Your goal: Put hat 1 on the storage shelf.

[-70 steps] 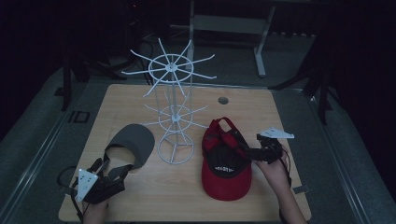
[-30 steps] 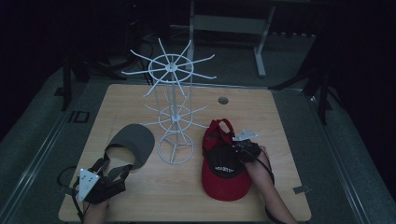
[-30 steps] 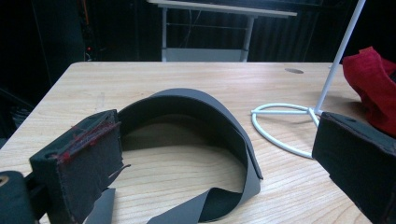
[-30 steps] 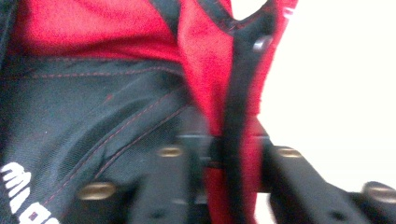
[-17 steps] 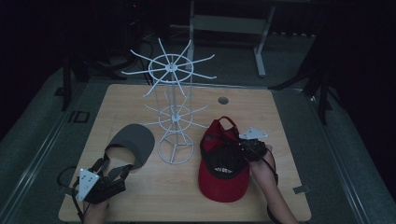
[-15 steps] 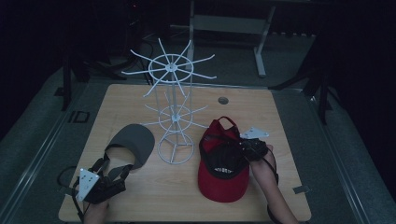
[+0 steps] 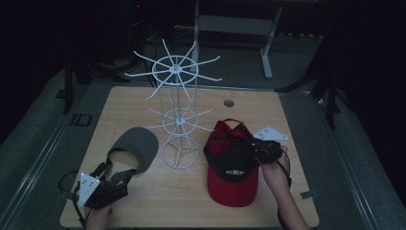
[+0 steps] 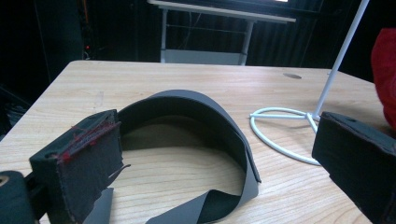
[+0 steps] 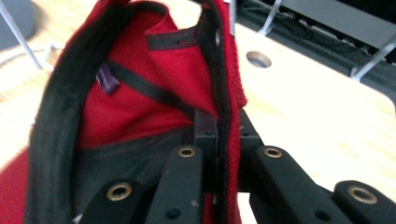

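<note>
Red cap (image 7: 233, 165) lies on the wooden table (image 7: 287, 115) at about 4 o'clock from the white wire rack (image 7: 178, 120), its brim toward the near edge and its opening turned up toward the far side. In the high view the right gripper (image 7: 261, 149) comes in from the cap's 3 o'clock side, held by a hand (image 7: 276, 168), and reaches onto the cap's side edge. A grey visor (image 7: 136, 146) lies at about 8 o'clock from the rack's ring base. The left gripper (image 7: 103, 188) sits at the visor's 7 o'clock, near the table's near left corner, with its jaws pointed toward the visor. A small round hole (image 7: 229, 103) in the tabletop sits at 1 o'clock from the rack.

In the left gripper view the two black jaws stand wide apart with nothing between them. The grey visor (image 8: 196, 140) curves just ahead of them on the wood, its strap ends trailing toward the camera. The rack's white ring base (image 8: 280, 135) lies at 2 o'clock, and a bit of red cap (image 8: 385, 70) shows at the 3 o'clock edge.

In the right gripper view the jaws are pinched together on the cap's black-trimmed rim (image 9: 224, 93), one jaw inside the crown and one outside. The red lining and a purple tag (image 9: 108, 79) show at 10 o'clock.
</note>
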### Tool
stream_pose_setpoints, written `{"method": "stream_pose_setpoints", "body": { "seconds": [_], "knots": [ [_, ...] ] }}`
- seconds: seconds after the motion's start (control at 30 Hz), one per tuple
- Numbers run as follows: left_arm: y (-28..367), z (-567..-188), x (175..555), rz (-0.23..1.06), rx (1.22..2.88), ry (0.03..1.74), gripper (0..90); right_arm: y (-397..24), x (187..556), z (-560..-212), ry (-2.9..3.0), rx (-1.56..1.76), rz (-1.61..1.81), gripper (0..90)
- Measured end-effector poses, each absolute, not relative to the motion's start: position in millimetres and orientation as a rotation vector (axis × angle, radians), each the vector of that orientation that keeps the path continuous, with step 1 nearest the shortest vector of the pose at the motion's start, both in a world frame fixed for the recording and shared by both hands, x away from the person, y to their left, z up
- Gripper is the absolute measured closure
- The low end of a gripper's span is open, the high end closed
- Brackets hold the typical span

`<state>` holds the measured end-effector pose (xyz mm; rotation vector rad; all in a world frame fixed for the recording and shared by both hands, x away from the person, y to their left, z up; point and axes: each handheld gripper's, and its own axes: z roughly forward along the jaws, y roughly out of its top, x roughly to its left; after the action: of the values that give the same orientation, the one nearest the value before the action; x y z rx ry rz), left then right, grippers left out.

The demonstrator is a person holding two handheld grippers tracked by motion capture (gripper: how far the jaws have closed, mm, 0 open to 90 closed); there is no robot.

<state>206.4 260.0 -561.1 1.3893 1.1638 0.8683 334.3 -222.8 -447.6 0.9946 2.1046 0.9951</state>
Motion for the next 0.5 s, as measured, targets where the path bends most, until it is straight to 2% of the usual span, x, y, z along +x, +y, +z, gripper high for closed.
{"method": "stream_pose_setpoints", "body": {
  "seconds": [0.5],
  "knots": [
    [251,-558,205,0.829,1.440,1.151,2.1,-234,314,-405,1.998,0.979,1.082,85.3]
  ]
}}
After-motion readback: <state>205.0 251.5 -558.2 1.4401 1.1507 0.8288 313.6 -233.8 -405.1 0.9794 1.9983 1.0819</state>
